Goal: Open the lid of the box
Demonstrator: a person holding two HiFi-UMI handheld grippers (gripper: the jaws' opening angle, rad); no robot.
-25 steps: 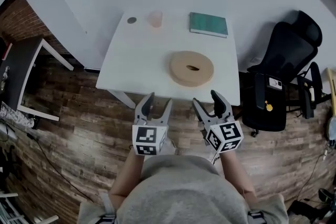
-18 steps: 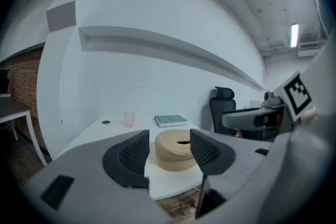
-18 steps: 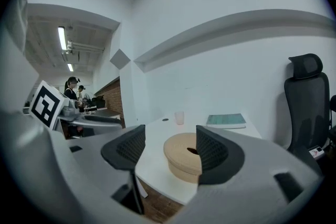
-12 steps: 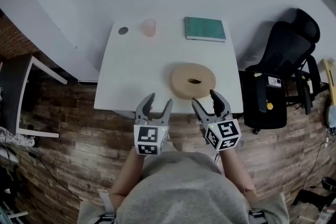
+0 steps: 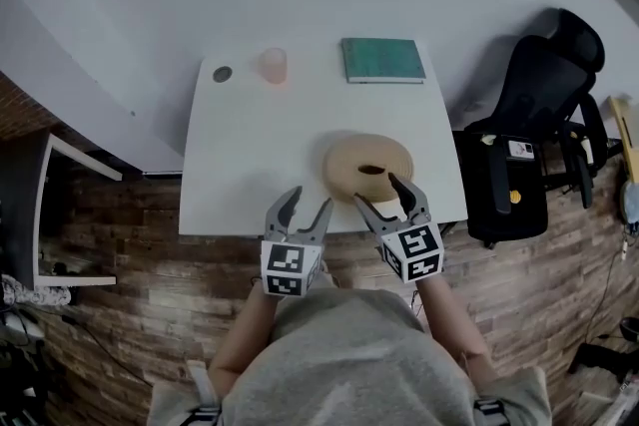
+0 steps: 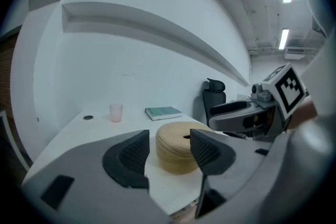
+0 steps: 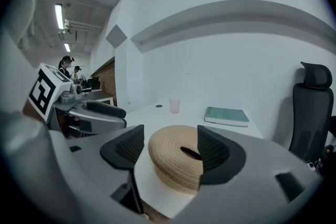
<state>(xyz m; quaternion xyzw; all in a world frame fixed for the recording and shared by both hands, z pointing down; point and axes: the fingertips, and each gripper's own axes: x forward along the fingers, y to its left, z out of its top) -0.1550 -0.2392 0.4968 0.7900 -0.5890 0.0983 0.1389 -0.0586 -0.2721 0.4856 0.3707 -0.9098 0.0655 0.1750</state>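
A round woven tan box (image 5: 368, 168) with a slot in its lid sits near the front right of the white table (image 5: 250, 165). It shows again as the woven box (image 6: 176, 147) and the woven box (image 7: 176, 161) in the two gripper views. My left gripper (image 5: 301, 211) hangs open over the table's front edge, left of the box and apart from it. My right gripper (image 5: 382, 195) is open just in front of the box, its fingertips at the near rim, nothing between the pads.
At the back of the table lie a green book (image 5: 382, 60), a pink cup (image 5: 273, 66) and a small dark disc (image 5: 222, 74). A black office chair (image 5: 534, 135) stands right of the table. The floor is wood planks.
Both grippers have come forward from over the floor to the table's front edge, and the box now lies close before them. Their jaws stayed open.
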